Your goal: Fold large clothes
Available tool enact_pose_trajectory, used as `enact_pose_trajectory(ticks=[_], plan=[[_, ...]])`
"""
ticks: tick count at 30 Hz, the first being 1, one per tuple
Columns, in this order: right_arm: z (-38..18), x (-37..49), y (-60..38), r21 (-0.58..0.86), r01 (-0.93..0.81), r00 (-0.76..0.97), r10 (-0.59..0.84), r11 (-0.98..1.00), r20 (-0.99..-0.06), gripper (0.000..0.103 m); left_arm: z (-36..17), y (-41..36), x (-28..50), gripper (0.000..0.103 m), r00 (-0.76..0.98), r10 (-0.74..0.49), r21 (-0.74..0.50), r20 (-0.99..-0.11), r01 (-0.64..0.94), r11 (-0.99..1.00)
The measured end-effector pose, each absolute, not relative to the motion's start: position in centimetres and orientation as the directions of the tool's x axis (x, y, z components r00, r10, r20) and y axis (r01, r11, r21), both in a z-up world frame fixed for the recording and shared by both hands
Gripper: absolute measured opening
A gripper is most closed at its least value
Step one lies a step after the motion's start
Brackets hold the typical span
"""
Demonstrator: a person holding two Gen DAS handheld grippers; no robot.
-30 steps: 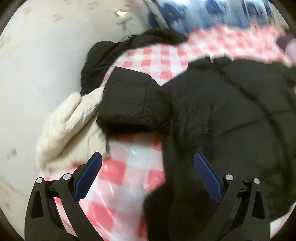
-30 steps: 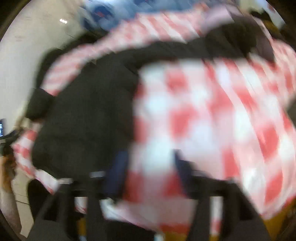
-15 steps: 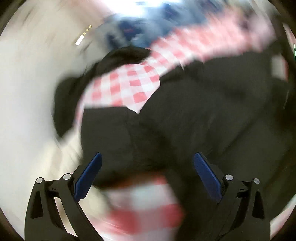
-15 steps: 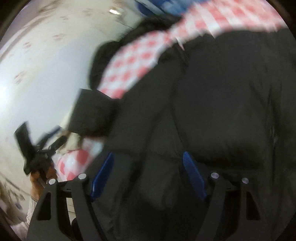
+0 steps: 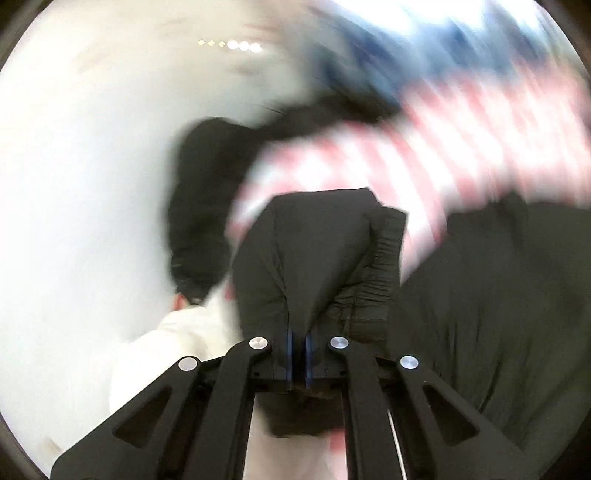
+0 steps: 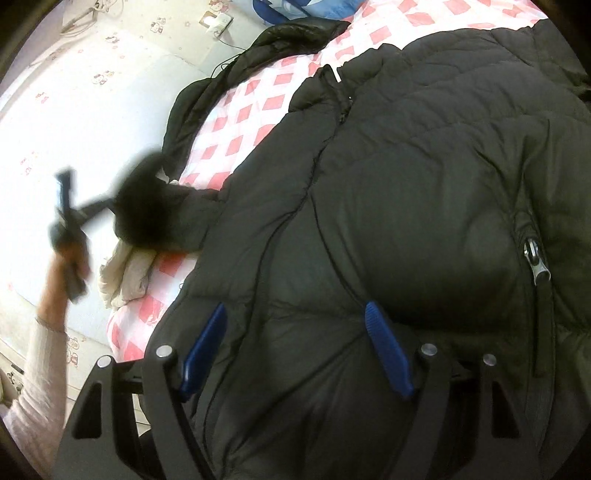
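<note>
A large black puffer jacket (image 6: 406,184) lies spread on a bed with a red-and-white checked sheet (image 6: 240,122). My left gripper (image 5: 298,350) is shut on the end of the jacket's sleeve (image 5: 317,258), whose ribbed cuff bunches beside the pads. In the right wrist view that sleeve end (image 6: 144,206) is a blur lifted off the bed at the left. My right gripper (image 6: 295,306) stands open just over the lower front of the jacket. Its blue pads straddle a quilted panel without pinching it. The jacket's zipper pull (image 6: 535,262) lies to the right.
A cream garment (image 6: 125,273) is bunched at the bed's left edge under the raised sleeve. Another black garment (image 6: 229,74) hangs over the far edge. A blue-and-white pillow (image 6: 295,7) lies at the head. A person's hand (image 6: 66,258) and pale sleeve (image 6: 37,369) are at the left.
My left gripper went from wide open above the sleeve to shut on it, lifting it. The right gripper swept from the checked sheet to over the jacket body and settled.
</note>
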State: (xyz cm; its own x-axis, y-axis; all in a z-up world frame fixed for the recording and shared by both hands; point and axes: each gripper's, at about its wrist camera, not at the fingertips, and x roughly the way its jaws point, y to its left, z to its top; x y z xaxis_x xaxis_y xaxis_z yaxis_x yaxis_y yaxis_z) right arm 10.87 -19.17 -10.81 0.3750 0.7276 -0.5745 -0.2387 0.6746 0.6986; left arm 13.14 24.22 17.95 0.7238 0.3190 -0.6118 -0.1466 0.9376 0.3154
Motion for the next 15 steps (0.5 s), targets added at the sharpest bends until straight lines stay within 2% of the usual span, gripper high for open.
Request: enact_pose_trajectory(ticks=[2,4,6,8,9,10,12,14,15], plan=[[-10.8,10.5,-19.3,0.69,-0.246,0.372,0.724,0.68,-0.581,0.075,21.5,32.0,11.8,0.004,0.753,0.285,0.03,-0.592,-0.334,0.942],[-10.9,10.5,-19.2,0.683,-0.251,0.369,0.72,0.686,-0.588,0.077,21.3,37.7,10.7,0.009,0.726,0.295,-0.117,-0.622,-0.458,0.881],[-10.9,10.4,-18.8,0.674,-0.261,0.361,0.717,0.691,-0.596,0.08,18.8,44.0,8.6,0.01,0.654,0.304,-0.243,-0.693,-0.609,0.755],[-10.8,10.2,-18.2,0.645,-0.28,0.355,0.701,0.711,-0.618,0.083,16.9,48.1,5.3,0.023,0.638,0.289,-0.366,-0.714,-0.692,0.622],[-10.6,10.1,-17.9,0.626,-0.293,0.356,0.69,0.723,-0.631,0.084,15.9,49.9,3.1,0.045,0.631,0.298,-0.423,-0.716,-0.732,0.534],[-10.5,10.0,-17.6,0.61,-0.305,0.355,0.682,0.731,-0.64,0.086,15.6,50.4,1.8,0.053,0.628,0.311,-0.435,-0.713,-0.745,0.505],[-10.1,9.7,-17.3,0.583,-0.323,0.362,0.667,0.745,-0.652,0.087,16.2,48.6,-1.1,0.055,0.66,0.337,-0.422,-0.672,-0.715,0.558],[-9.5,9.3,-17.1,0.569,-0.349,0.373,0.667,0.745,-0.645,0.087,16.9,44.0,-2.2,0.067,0.714,0.27,-0.364,-0.646,-0.599,0.713],[-9.0,9.1,-17.0,0.565,-0.372,0.379,0.676,0.736,-0.632,0.087,16.0,39.5,-3.2,0.082,0.735,0.161,-0.328,-0.659,-0.474,0.817]])
